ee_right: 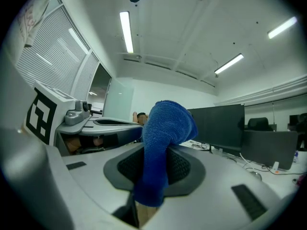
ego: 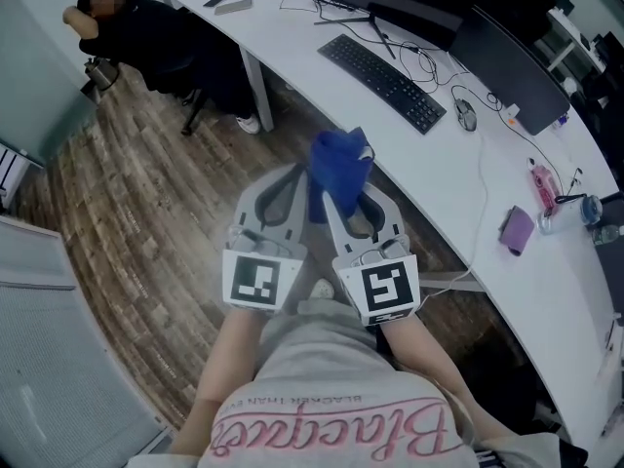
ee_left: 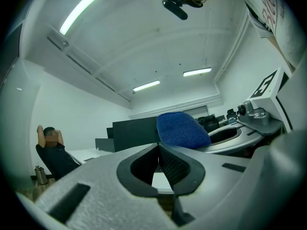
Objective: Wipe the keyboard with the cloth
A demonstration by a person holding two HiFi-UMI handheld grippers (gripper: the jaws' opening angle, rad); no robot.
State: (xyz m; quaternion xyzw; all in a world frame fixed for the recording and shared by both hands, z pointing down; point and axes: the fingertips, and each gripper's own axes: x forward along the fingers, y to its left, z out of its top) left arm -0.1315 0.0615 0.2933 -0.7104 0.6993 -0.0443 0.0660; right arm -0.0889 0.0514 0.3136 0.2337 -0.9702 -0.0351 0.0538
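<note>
A black keyboard (ego: pixel 382 81) lies on the white curved desk (ego: pixel 458 188), well ahead of both grippers. I hold the two grippers side by side close to my body, above the wooden floor. My right gripper (ego: pixel 333 185) is shut on a blue cloth (ego: pixel 341 162), which bunches up above its jaws. In the right gripper view the cloth (ee_right: pixel 162 138) hangs down between the pads of the right gripper (ee_right: pixel 154 166). My left gripper (ego: pixel 300 175) is shut with nothing in it; in its own view the left gripper (ee_left: pixel 158 147) has its pads meeting, and the cloth (ee_left: pixel 182 130) shows just beyond.
A mouse (ego: pixel 466 115) lies right of the keyboard, with dark monitors (ego: pixel 507 57) behind. A purple object (ego: pixel 517 229) and a pink bottle (ego: pixel 542 185) sit on the desk's right part. A person in black (ego: pixel 146 32) sits at far left beside the desk leg (ego: pixel 255 91).
</note>
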